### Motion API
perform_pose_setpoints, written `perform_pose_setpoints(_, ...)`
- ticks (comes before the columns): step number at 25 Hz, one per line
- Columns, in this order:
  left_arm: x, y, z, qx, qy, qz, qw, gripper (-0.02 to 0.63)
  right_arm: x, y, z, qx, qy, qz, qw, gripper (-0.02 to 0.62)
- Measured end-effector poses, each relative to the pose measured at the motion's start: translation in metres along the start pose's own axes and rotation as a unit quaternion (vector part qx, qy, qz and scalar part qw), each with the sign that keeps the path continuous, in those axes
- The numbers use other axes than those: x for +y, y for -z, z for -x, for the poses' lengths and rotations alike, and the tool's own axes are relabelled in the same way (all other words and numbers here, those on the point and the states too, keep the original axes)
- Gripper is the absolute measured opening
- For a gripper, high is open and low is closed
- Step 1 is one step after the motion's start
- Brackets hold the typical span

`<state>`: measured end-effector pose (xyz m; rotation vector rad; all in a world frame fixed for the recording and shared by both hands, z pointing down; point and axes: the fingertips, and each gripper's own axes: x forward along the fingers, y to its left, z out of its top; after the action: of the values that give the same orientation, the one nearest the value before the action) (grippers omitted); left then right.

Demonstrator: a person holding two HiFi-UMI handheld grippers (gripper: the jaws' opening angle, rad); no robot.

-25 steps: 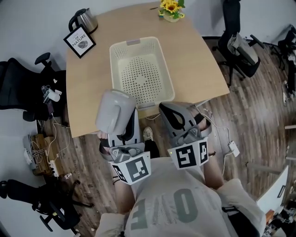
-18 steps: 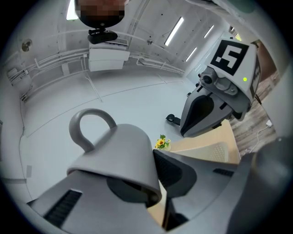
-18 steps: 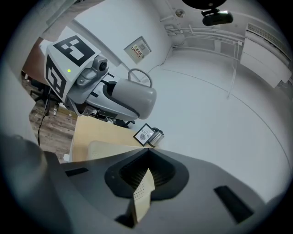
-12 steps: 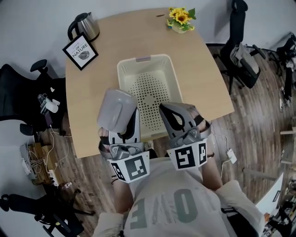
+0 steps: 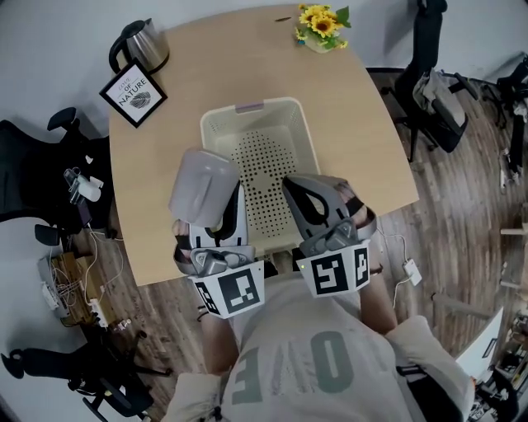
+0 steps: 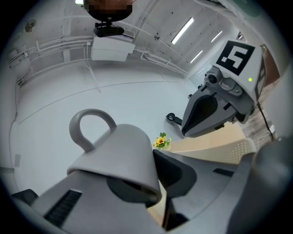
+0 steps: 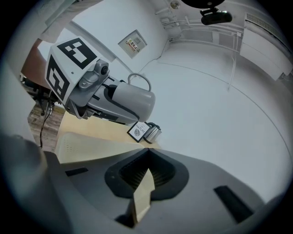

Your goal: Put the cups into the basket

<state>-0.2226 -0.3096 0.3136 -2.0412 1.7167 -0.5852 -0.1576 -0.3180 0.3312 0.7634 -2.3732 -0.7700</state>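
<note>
A grey cup (image 5: 202, 188) with a loop handle lies on its side in my left gripper (image 5: 219, 211), whose jaws are shut on its rim; in the left gripper view the cup (image 6: 114, 155) fills the lower left. It hangs above the near left corner of the cream perforated basket (image 5: 247, 111), which stands on the round wooden table (image 5: 157, 165). My right gripper (image 5: 302, 191) is shut with nothing in it and hovers over the basket's near right edge. In the right gripper view its tips (image 7: 147, 153) meet above the basket (image 7: 82, 146), with the held cup (image 7: 135, 100) off to the left.
A kettle (image 5: 136, 45) and a framed sign (image 5: 132, 91) stand at the table's far left, a sunflower pot (image 5: 322, 25) at the far edge. Office chairs (image 5: 437, 91) flank the table; cables and a power strip (image 5: 74, 288) lie on the floor at left.
Both grippers have moved forward from the table's near edge to over the basket's near end, the left one carrying the grey cup. Neither jaw opening changed.
</note>
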Motion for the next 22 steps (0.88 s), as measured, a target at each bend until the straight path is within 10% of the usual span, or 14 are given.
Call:
perform_pose_setpoints(9,-0.011,-0.019,-0.036,0.010,0.000,-0.035,0.9993,0.054,-0.035,0.014,-0.004,-0.024,0.000,-0.004,1.000,-0.002)
perform_pose_setpoints(22,-0.076,0.038,-0.073,0.151,0.163,-0.093,0.9705,0.054,-0.051,0.030,-0.008,-0.032,0.002,-0.023,0.999,-0.002)
